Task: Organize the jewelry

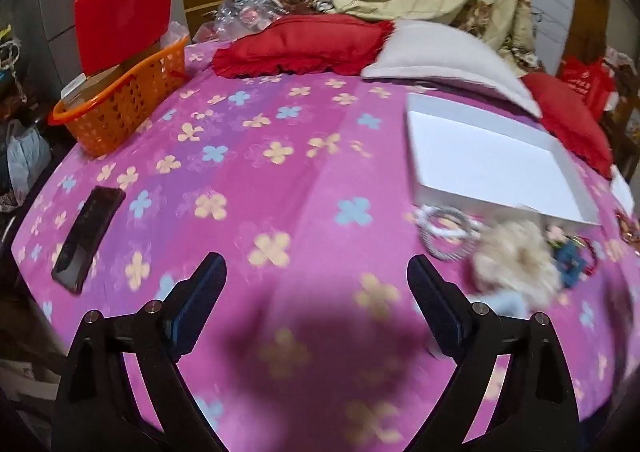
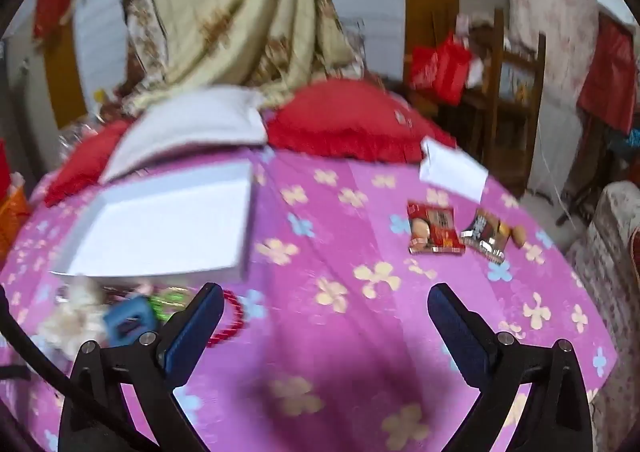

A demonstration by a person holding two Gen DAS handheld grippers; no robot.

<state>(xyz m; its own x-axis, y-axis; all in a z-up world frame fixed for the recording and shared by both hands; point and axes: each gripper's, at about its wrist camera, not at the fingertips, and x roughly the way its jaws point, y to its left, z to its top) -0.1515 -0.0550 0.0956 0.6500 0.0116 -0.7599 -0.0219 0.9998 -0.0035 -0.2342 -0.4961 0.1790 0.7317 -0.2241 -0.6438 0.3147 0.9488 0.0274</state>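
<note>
A shallow white box (image 1: 486, 160) lies open on the pink flowered bedsheet; it also shows in the right wrist view (image 2: 160, 228). In front of it lies a pile of jewelry and hair things: white and silver bangles (image 1: 446, 230), a cream fluffy scrunchie (image 1: 516, 258), a blue clip (image 1: 572, 262) (image 2: 130, 318) and a red bead bracelet (image 2: 232, 318). My left gripper (image 1: 316, 276) is open and empty above the sheet, left of the pile. My right gripper (image 2: 326, 306) is open and empty, right of the pile, its left finger just in front of the red beads.
A black phone (image 1: 88, 236) lies at the left. An orange basket (image 1: 120, 104) with red boxes stands at the back left. Red and white pillows (image 1: 304, 46) line the back. Two snack packets (image 2: 436, 228) and a white paper (image 2: 452, 168) lie at the right.
</note>
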